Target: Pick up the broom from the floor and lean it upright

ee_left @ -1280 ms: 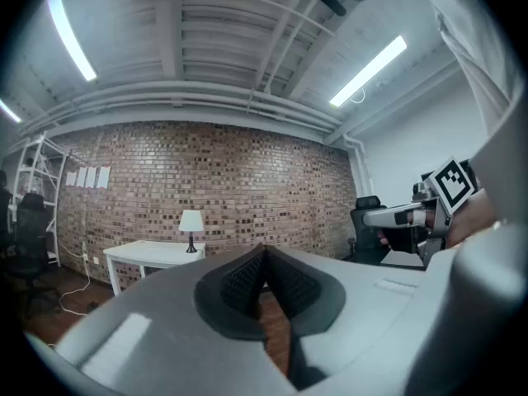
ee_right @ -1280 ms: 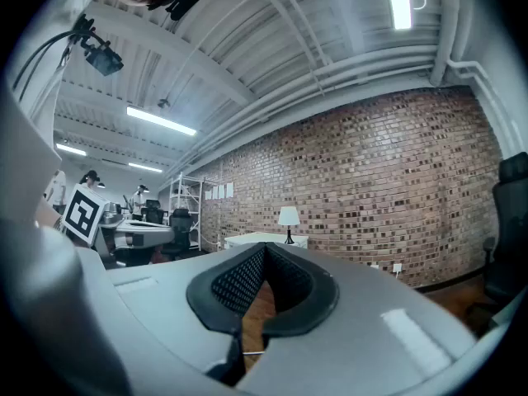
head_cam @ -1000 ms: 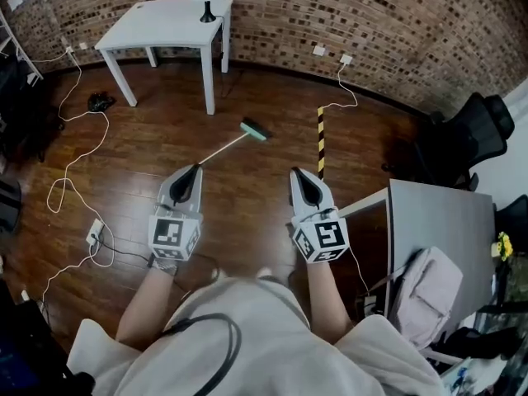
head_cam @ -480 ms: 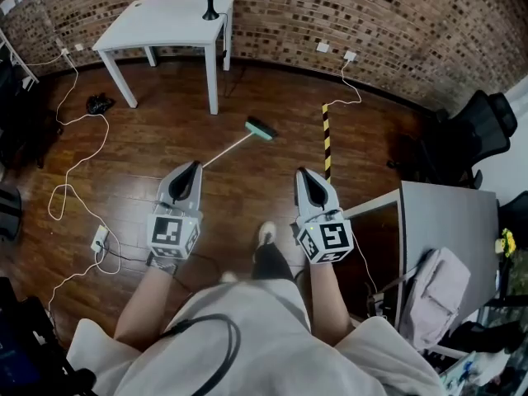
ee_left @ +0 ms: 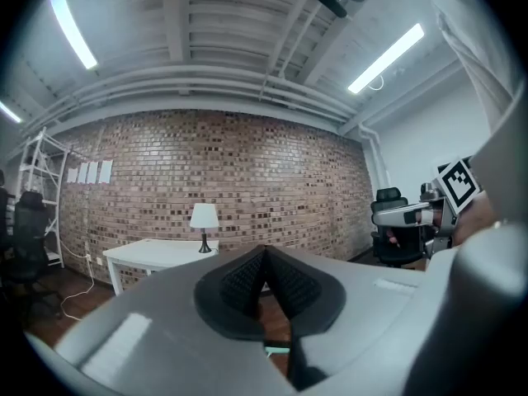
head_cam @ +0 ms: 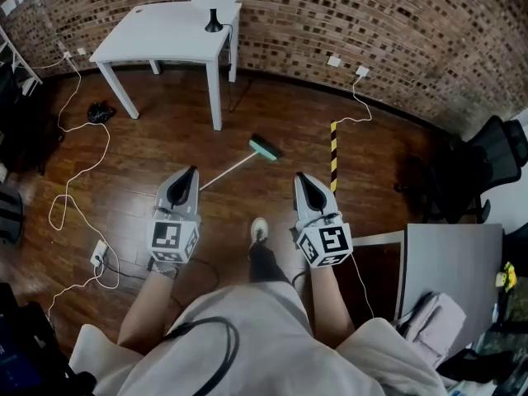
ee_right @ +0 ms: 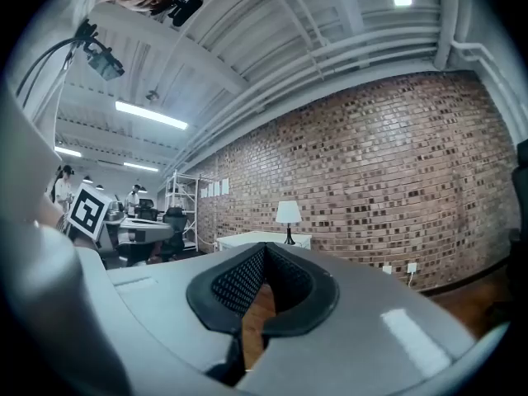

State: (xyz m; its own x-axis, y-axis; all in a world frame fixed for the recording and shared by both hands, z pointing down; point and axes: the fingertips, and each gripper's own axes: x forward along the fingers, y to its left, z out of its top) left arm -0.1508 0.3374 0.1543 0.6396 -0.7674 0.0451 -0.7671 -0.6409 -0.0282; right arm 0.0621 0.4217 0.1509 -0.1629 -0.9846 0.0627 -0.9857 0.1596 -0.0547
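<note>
The broom [head_cam: 239, 162] lies flat on the wooden floor, its teal head [head_cam: 265, 148] pointing toward the brick wall and its pale handle running down-left. My left gripper [head_cam: 193, 172] is held level with its tip just beside the handle's near end, jaws shut and empty. My right gripper [head_cam: 299, 176] hangs level to the right of the broom, well clear of it, also shut on nothing. In the left gripper view a sliver of teal [ee_left: 276, 351] shows below the shut jaws [ee_left: 264, 252]. The right gripper view shows shut jaws [ee_right: 262, 250] with floor beyond.
A white table [head_cam: 169, 33] with a small lamp [head_cam: 213, 25] stands by the brick wall. A yellow-black striped strip [head_cam: 333, 155] lies right of the broom. White cables [head_cam: 78, 159] and a power strip [head_cam: 98, 253] lie at left. A grey desk [head_cam: 450, 279] and office chair [head_cam: 491, 151] are at right.
I have stepped forward: the broom, table and floor have slid toward me in the head view. One shoe now shows between my arms. Both grippers stayed shut.
</note>
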